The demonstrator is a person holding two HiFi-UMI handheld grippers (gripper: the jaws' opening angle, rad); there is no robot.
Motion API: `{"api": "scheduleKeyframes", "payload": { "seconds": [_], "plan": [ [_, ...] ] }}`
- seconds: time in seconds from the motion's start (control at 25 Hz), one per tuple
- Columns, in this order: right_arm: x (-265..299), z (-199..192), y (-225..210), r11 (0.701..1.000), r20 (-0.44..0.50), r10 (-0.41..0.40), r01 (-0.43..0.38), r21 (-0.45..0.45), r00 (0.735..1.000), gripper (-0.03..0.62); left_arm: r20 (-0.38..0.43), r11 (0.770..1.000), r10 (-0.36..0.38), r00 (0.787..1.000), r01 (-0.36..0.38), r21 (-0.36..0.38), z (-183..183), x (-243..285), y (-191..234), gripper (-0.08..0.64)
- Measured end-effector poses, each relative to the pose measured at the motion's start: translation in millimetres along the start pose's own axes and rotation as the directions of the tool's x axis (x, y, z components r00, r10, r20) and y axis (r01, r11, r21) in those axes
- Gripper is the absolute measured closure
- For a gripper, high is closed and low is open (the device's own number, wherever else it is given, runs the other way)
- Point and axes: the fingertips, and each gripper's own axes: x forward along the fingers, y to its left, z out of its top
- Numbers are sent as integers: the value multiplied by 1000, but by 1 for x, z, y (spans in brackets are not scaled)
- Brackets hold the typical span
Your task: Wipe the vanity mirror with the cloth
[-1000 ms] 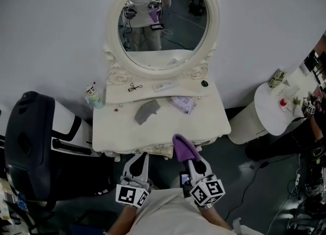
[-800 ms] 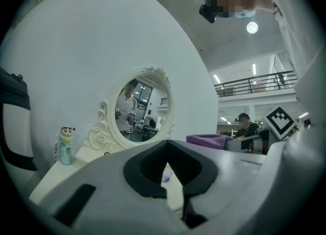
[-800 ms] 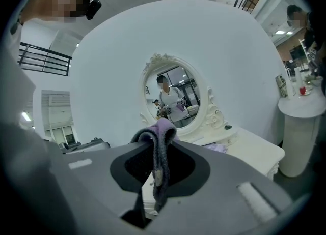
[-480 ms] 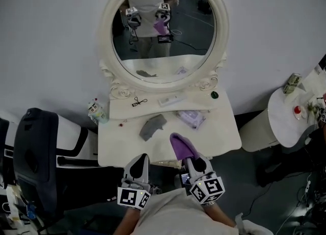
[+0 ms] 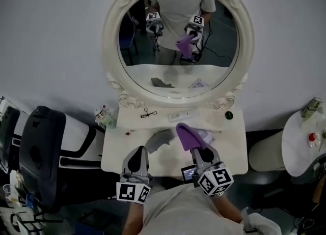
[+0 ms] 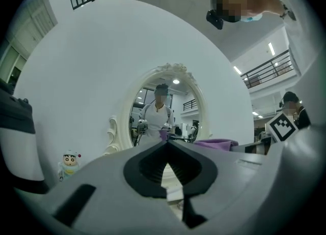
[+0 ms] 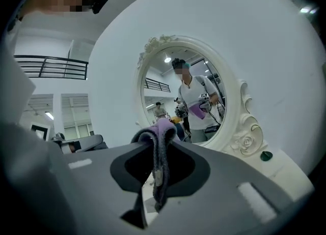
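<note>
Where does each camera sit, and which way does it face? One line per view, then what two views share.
Head view: on the person's head, looking steeply down at the table; left claw, right claw and the person's shirt show.
Left gripper view: on the left claw, facing the mirror along its own shut jaws.
Right gripper view: on the right claw, facing the mirror past the purple cloth in its jaws.
Shared: both gripper views show the mirror, with the person's reflection.

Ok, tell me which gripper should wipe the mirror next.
Right. The right gripper is shut on the purple cloth and points toward the mirror; the left gripper is shut on nothing.
</note>
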Motion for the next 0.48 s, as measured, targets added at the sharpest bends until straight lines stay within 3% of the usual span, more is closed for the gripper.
{"api": "scheduleKeyframes", "payload": {
  "seconds": [0.16, 0.4, 0.48],
  "plan": [
    [16, 18, -2, 1000, 11, 10, -10, 0, 1000, 538, 0, 1000, 11, 1000, -11, -11, 7, 19, 11, 560],
    [48, 51, 7, 998, 68, -38, 34, 45, 997, 538, 34, 997, -79, 996, 80, -14, 34, 58, 25, 560],
    [59, 75, 16, 999, 117, -29, 27, 20, 993, 538, 52, 994, -112, 992, 112, -1, 52, 66, 30, 561]
  ]
}}
